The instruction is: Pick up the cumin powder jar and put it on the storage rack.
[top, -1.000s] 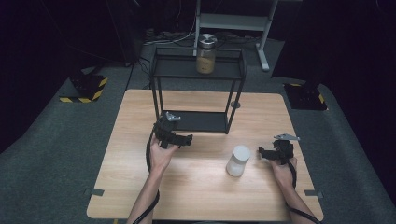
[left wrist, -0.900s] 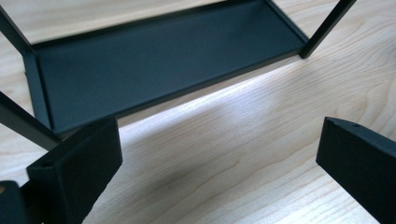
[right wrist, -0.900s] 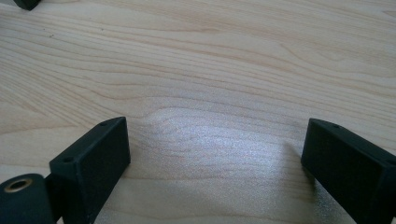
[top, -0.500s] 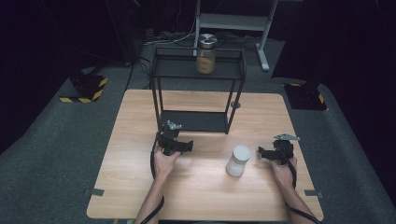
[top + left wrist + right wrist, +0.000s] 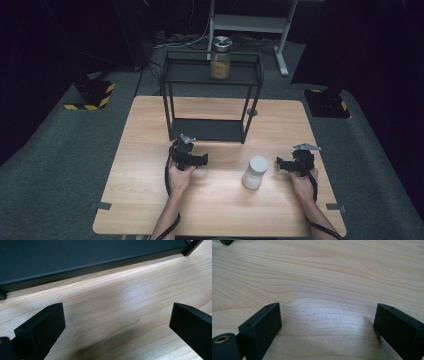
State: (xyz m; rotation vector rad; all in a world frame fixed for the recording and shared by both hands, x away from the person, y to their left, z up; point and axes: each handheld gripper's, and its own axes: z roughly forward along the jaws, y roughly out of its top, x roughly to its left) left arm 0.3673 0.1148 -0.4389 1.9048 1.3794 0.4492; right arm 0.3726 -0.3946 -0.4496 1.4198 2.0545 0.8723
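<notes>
High view puts the white jar (image 5: pixel 255 171) standing upright on the wooden table (image 5: pixel 150 200), right of centre in the lower half of the frame, just beside the right gripper (image 5: pixel 280 163) at the lower right and well apart from the left gripper (image 5: pixel 204 160), which sits left of centre in front of the black shelf rack (image 5: pixel 212 130); a second jar with tan contents and a metal lid (image 5: pixel 220 57) stands on the rack's top shelf at upper centre; in the right gripper view the jaws stand spread wide over bare wood with nothing between them, and in the left gripper view the jaws are likewise spread and empty, the rack's lower shelf (image 5: pixel 75 262) crossing the top of that frame; the step in hand looks like taking hold of the white jar, and the right gripper is the nearer one for it; to do it well, I would bring the spread jaws level along the table so the jar's body passes squarely between them, below the lid, and close only once both pads face its sides; a glancing touch could tip or skid so light a jar, so a slow approach seems wise.
</notes>
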